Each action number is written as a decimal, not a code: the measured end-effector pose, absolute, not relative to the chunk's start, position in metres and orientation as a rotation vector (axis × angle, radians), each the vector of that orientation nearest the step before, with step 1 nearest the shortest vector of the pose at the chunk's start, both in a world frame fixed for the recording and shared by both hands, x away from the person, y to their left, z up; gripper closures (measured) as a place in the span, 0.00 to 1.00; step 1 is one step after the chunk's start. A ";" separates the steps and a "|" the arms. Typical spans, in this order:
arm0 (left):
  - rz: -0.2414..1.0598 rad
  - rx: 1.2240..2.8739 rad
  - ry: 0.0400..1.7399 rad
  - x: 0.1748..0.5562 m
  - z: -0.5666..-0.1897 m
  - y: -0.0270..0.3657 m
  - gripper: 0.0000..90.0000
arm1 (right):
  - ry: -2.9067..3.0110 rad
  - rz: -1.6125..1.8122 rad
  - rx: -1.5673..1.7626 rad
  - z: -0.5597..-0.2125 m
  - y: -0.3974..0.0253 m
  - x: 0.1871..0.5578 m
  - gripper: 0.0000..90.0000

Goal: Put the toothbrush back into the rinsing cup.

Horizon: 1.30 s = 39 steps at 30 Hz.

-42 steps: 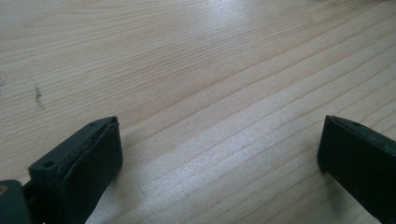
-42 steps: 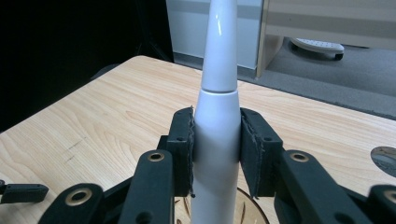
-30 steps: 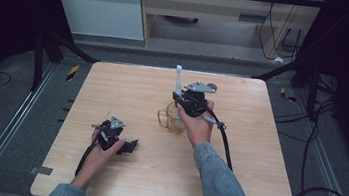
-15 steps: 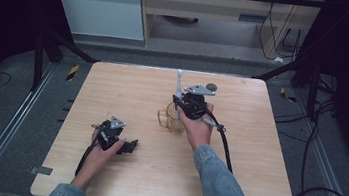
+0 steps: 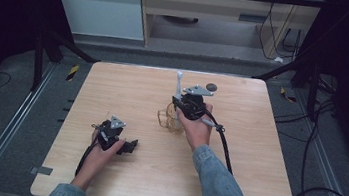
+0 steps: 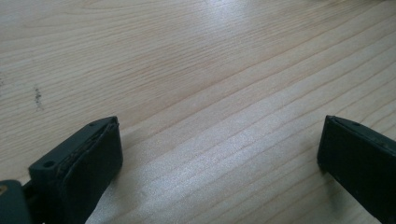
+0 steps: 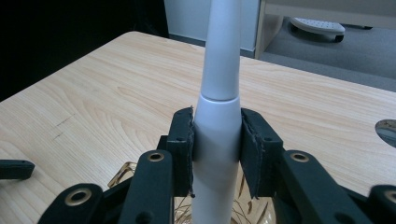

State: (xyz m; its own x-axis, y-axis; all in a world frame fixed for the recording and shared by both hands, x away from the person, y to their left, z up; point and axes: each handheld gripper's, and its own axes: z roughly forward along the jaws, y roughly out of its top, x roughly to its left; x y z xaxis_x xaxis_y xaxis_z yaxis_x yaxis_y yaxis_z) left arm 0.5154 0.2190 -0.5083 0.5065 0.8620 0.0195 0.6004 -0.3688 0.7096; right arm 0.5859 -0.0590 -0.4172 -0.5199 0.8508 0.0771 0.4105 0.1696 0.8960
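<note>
While no brand or writing can be read on it, the white toothbrush handle (image 7: 218, 140) stands upright, clamped between the jaws of the right gripper (image 7: 217, 154). Just below that gripper sits a clear amber glass (image 5: 170, 119). The left gripper (image 6: 219, 154) rests wide apart on the light wooden table (image 5: 256, 153), holding nothing. Beyond the table are grey floor and a pale cabinet (image 5: 97, 13).
</note>
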 end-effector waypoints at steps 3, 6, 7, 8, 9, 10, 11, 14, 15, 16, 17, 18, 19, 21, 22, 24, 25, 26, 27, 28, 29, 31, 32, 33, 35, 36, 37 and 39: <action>0.520 2.101 1.191 0.515 -0.508 0.219 0.00 | 2.010 1.312 1.193 -0.419 -0.058 0.586 0.75; 0.520 2.101 1.191 0.515 -0.508 0.219 0.00 | 2.009 1.313 1.195 -0.420 -0.058 0.586 0.75; 0.520 2.101 1.191 0.515 -0.508 0.219 0.00 | 2.007 1.312 1.197 -0.420 -0.058 0.586 0.75; 0.520 2.101 1.191 0.515 -0.508 0.219 0.00 | 2.005 1.313 1.198 -0.420 -0.058 0.587 0.75; 0.520 2.102 1.191 0.515 -0.508 0.219 0.00 | 2.006 1.311 1.196 -0.420 -0.058 0.587 0.74; 0.520 2.101 1.191 0.515 -0.508 0.219 0.00 | 2.006 1.310 1.196 -0.420 -0.059 0.587 0.74; 0.520 2.102 1.190 0.515 -0.508 0.219 0.00 | 2.004 1.311 1.200 -0.420 -0.059 0.587 0.74; 0.520 2.099 1.191 0.515 -0.508 0.219 0.00 | 2.000 1.307 1.208 -0.420 -0.060 0.589 0.74; 0.519 2.099 1.191 0.515 -0.508 0.219 0.00 | 1.998 1.306 1.214 -0.420 -0.061 0.590 0.74; 0.519 2.100 1.191 0.515 -0.508 0.219 0.00 | 1.997 1.304 1.215 -0.421 -0.061 0.590 0.74; 0.520 2.100 1.191 0.515 -0.508 0.219 0.00 | 1.993 1.304 1.222 -0.420 -0.061 0.591 0.74; 0.520 2.100 1.191 0.515 -0.508 0.219 0.00 | 1.994 1.305 1.226 -0.420 -0.061 0.592 0.74; 0.520 2.099 1.191 0.515 -0.508 0.219 0.00 | 1.997 1.302 1.225 -0.420 -0.060 0.592 0.74; 0.519 2.099 1.191 0.515 -0.508 0.219 0.00 | 1.997 1.299 1.224 -0.420 -0.060 0.593 0.74; 0.520 2.099 1.191 0.515 -0.508 0.219 0.00 | 1.997 1.299 1.227 -0.420 -0.059 0.594 0.74; 0.519 2.099 1.191 0.515 -0.508 0.219 0.00 | 1.996 1.295 1.228 -0.420 -0.059 0.595 0.74; 0.520 2.099 1.191 0.515 -0.508 0.219 0.00 | 1.995 1.298 1.232 -0.421 -0.059 0.595 0.74; 0.520 2.099 1.191 0.515 -0.508 0.219 0.00 | 1.995 1.297 1.236 -0.420 -0.059 0.595 0.74; 0.520 2.099 1.191 0.515 -0.508 0.219 0.00 | 1.995 1.297 1.237 -0.420 -0.059 0.595 0.74; 0.519 2.099 1.191 0.515 -0.508 0.219 0.00 | 1.997 1.296 1.236 -0.420 -0.059 0.595 0.74; 0.519 2.099 1.192 0.515 -0.508 0.219 0.00 | 1.998 1.295 1.236 -0.420 -0.060 0.596 0.74; 0.519 2.099 1.191 0.515 -0.508 0.219 0.00 | 1.998 1.297 1.244 -0.420 -0.060 0.596 0.74; 0.519 2.099 1.191 0.515 -0.508 0.219 0.00 | 1.998 1.296 1.245 -0.420 -0.060 0.596 0.74; 0.519 2.099 1.191 0.515 -0.508 0.219 0.00 | 1.998 1.295 1.244 -0.420 -0.060 0.596 0.74; 0.519 2.099 1.191 0.515 -0.508 0.219 0.00 | 1.999 1.291 1.237 -0.420 -0.059 0.596 0.74; 0.519 2.099 1.191 0.515 -0.508 0.219 0.00 | 1.998 1.291 1.238 -0.420 -0.059 0.596 0.74; 0.519 2.099 1.191 0.515 -0.508 0.219 0.00 | 1.998 1.289 1.238 -0.420 -0.059 0.596 0.74; 0.519 2.099 1.191 0.515 -0.508 0.219 0.00 | 1.997 1.293 1.241 -0.420 -0.059 0.596 0.74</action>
State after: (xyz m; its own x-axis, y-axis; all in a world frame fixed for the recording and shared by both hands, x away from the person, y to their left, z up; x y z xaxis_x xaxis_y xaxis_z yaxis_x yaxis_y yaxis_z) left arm 0.5154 0.2189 -0.5084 0.5062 0.8622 0.0179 0.6000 -0.3671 0.7108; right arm 0.5960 -0.0591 -0.4201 -0.4912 0.8660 0.0934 0.4397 0.1540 0.8848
